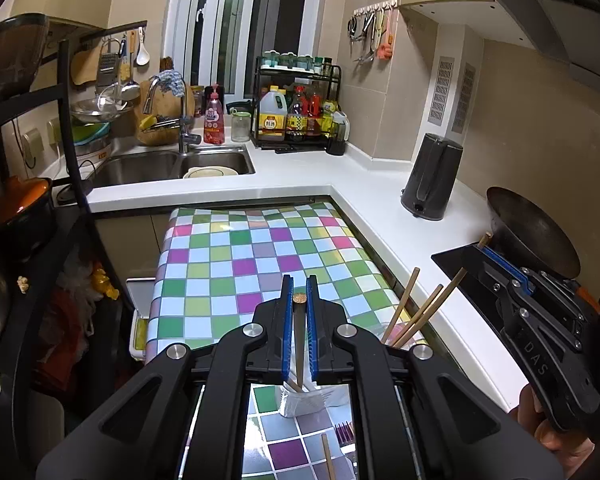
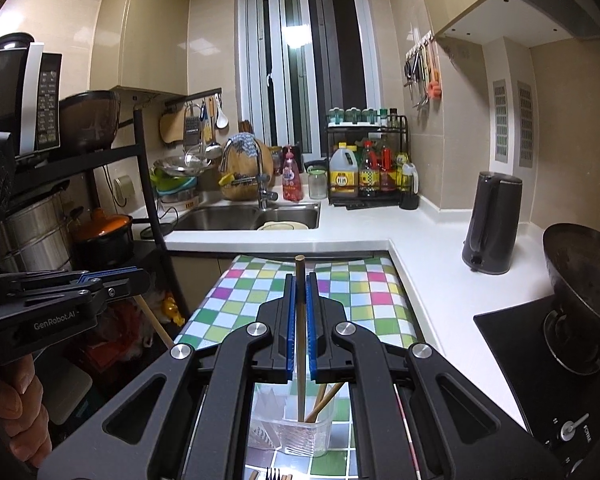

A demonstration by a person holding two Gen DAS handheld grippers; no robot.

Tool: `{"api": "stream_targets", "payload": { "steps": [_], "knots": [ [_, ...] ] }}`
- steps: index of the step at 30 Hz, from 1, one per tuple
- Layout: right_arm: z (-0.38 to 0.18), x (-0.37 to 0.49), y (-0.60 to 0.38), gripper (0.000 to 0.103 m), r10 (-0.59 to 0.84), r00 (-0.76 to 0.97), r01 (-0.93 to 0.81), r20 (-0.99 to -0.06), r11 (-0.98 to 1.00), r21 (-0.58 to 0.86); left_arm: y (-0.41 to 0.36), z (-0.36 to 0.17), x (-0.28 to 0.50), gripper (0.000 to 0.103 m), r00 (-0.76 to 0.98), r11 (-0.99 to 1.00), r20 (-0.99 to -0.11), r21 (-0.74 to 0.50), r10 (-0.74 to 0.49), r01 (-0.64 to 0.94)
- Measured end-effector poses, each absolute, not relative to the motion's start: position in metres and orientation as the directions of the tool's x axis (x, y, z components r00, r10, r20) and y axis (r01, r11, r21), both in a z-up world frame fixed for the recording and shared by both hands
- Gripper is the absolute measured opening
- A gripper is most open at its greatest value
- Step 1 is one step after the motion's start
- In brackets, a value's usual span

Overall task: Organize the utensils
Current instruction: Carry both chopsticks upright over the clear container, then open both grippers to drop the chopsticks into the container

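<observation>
I see a small kitchen through two wrist cameras. My left gripper (image 1: 299, 292) is closed on a chopstick (image 1: 299, 344), which runs up between the blue pads with its round end showing at their tips; its lower end reaches down toward a white holder (image 1: 304, 402) on the checkered cloth (image 1: 252, 256) below. My right gripper (image 2: 299, 292) is likewise clamped on a second chopstick (image 2: 300, 340), held nearly upright, its top poking out above the pads and its lower end inside a clear cup (image 2: 300, 432) standing on the same cloth. Two more chopsticks (image 2: 320, 402) lean inside that cup. In the left view, three sticks fan up out of the cup just right of my gripper, and another lies on the cloth at the bottom edge. Each gripper shows in the other's view, with a hand (image 2: 8, 408) wrapped round its handle. Behind the cloth, a white counter (image 1: 380, 200) wraps the corner, carrying a dark kettle (image 1: 432, 178), a sink (image 1: 172, 166), a rack of bottles (image 1: 296, 112), and a wok (image 1: 532, 232) on the hob at right.
</observation>
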State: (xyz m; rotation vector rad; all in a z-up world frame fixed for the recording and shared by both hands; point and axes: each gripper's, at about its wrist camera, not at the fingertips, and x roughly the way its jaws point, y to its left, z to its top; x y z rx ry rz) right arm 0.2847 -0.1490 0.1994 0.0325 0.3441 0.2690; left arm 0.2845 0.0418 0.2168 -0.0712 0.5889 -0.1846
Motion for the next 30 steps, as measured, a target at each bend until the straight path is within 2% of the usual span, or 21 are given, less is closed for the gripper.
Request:
{"api": "stream_targets", "payload": {
  "steps": [14,16,17,18,30],
  "knots": [
    [0.167,0.3,-0.137,0.005,0.263,0.869,-0.265,-0.418,0.963,0.054,0.033,0.188,0.307,0.007,0.761,0.974,-0.607,-0.145,-0.228,0.176],
    [0.165,0.299,-0.135,0.007,0.257,0.867,-0.264,-0.428,0.963,0.045,0.032,0.19,0.306,0.011,0.762,0.973,-0.605,-0.143,-0.23,0.181],
    [0.166,0.299,-0.136,0.011,0.251,0.867,-0.259,-0.429,0.965,0.042,0.032,0.193,0.303,0.019,0.767,0.973,-0.598,-0.142,-0.231,0.183],
    [0.167,0.297,-0.137,0.014,0.249,0.868,-0.255,-0.43,0.966,0.045,0.032,0.196,0.301,0.021,0.773,0.972,-0.589,-0.143,-0.233,0.184],
    [0.203,0.229,-0.16,0.015,0.225,0.907,-0.224,-0.356,0.974,0.044,0.027,0.238,0.223,0.021,0.848,0.975,-0.483,-0.118,-0.221,0.187]
  ]
}}
